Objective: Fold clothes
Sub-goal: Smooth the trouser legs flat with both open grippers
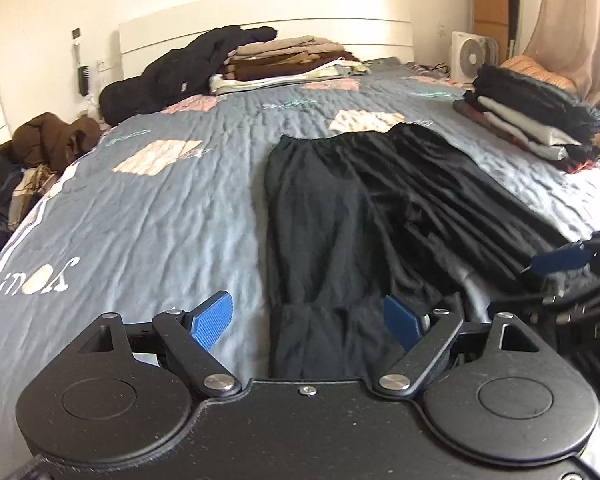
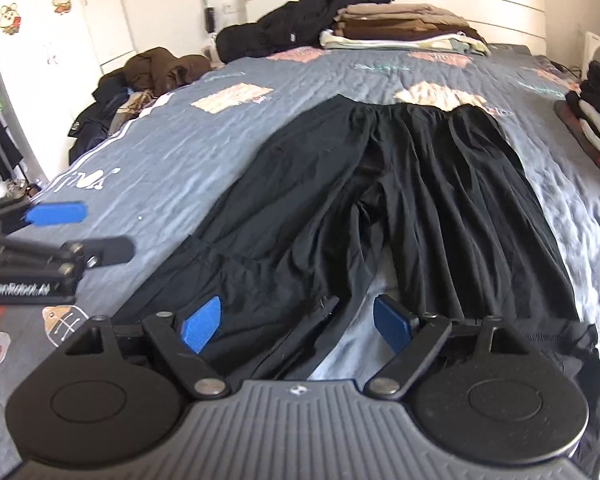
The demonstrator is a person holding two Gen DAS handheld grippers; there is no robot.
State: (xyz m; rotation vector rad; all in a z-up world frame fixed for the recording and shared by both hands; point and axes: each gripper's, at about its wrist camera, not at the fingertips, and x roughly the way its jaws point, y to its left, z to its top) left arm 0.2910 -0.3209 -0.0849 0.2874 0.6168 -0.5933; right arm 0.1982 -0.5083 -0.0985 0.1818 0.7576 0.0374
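So the black trousers (image 2: pixel 400 200) are spread flat on the bed (image 1: pixel 160 208), waistband toward the headboard, legs toward me. My left tongs (image 1: pixel 308 322) and right tongs (image 2: pixel 298 322) both hang wide apart over the leg ends, gripping nothing. Folded stack (image 1: pixel 536 120) sits on the bed's right edge.

- Wide bare stretch of bedspread (image 1: pixel 160 208) lies left of the black trousers (image 1: pixel 340 216).
- Folded stack (image 1: pixel 536 120) blocks the right edge.
- Black coat (image 1: pixel 188 68) and folded pile (image 1: pixel 288 62) crowd the headboard end.
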